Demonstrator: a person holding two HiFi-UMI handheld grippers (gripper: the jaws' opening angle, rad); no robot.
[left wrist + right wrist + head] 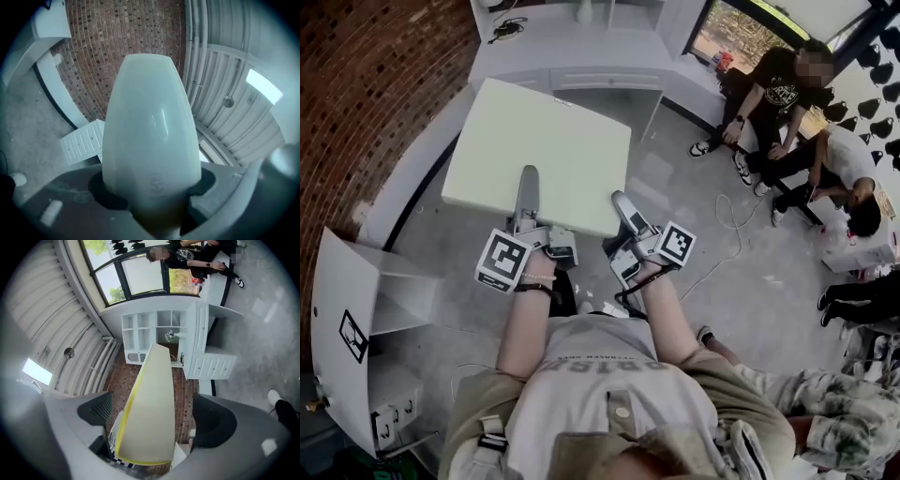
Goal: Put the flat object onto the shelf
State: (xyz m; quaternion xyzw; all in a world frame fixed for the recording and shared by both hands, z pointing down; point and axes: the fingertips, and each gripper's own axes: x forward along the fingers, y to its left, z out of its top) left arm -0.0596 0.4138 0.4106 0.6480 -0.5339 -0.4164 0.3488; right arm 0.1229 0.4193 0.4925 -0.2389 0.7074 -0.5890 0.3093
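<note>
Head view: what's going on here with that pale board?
A person holds a pale cream flat rectangular board in the air above the grey concrete floor, with a gripper in each hand at its near edge. The left tongs are clamped on the board. The right tongs stand open, with the board's edge between them but not gripped. The board is not yet on a shelf; a white shelf unit stands to the person's left.

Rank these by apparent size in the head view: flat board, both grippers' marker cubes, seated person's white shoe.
1. flat board
2. left marker cube and right marker cube: about alike, not ranked
3. white shoe: smallest, but farthest from the camera
</note>
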